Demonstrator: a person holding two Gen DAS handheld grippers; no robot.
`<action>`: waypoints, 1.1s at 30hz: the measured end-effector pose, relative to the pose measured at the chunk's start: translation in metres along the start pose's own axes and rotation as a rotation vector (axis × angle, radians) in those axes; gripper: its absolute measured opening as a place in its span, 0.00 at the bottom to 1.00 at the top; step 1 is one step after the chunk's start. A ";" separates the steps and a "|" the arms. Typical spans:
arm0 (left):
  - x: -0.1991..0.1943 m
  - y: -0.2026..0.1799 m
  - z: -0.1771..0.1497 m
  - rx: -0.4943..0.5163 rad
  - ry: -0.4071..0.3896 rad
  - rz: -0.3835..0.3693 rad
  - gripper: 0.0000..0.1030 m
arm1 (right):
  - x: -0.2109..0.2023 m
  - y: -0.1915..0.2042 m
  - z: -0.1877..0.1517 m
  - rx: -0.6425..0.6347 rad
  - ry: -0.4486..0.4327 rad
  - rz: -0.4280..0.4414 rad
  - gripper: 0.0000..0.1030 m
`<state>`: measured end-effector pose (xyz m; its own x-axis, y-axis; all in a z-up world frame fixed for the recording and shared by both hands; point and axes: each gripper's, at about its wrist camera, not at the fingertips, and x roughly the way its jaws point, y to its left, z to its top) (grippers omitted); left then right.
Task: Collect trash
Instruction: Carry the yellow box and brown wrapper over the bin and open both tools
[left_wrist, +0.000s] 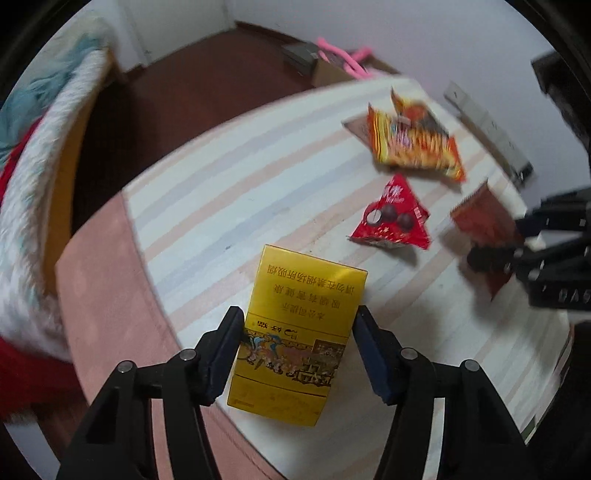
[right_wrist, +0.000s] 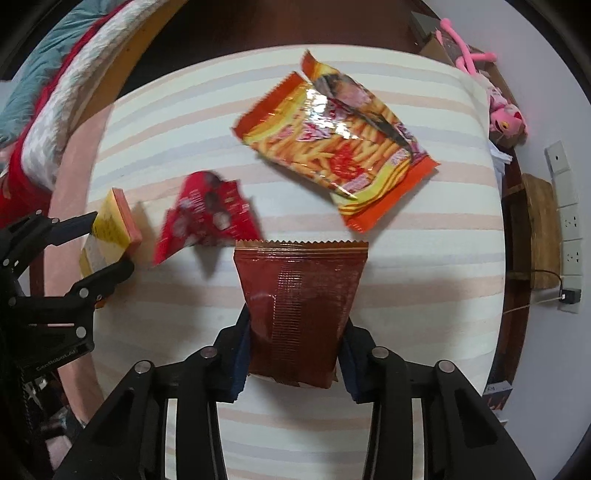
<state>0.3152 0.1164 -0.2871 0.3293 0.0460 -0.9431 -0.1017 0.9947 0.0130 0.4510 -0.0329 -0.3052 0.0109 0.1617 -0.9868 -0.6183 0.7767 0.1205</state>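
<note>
Left wrist view: the left gripper at the bottom centre has its 2 fingers pressed against the sides of a yellow box, which it holds over the striped tablecloth. A red triangular wrapper lies right of centre, and an orange snack bag sits at upper right.

Right wrist view: the right gripper at lower centre is closed on a dark red packet above the cloth. The orange bag lies above it, the red wrapper at centre left, and the box at far left between the other gripper's fingers.
</note>
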 end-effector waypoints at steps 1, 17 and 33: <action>-0.008 -0.002 -0.001 -0.017 -0.021 0.001 0.56 | -0.006 0.005 -0.005 -0.008 -0.017 0.010 0.39; -0.246 0.102 -0.144 -0.456 -0.439 0.162 0.55 | -0.115 0.157 -0.081 -0.165 -0.192 0.183 0.39; -0.229 0.271 -0.438 -1.058 -0.255 0.163 0.54 | -0.037 0.482 -0.191 -0.523 0.008 0.368 0.39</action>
<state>-0.1986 0.3355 -0.2131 0.4106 0.3085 -0.8581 -0.8745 0.3996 -0.2748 0.0028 0.2195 -0.2313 -0.2800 0.3552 -0.8919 -0.8824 0.2707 0.3848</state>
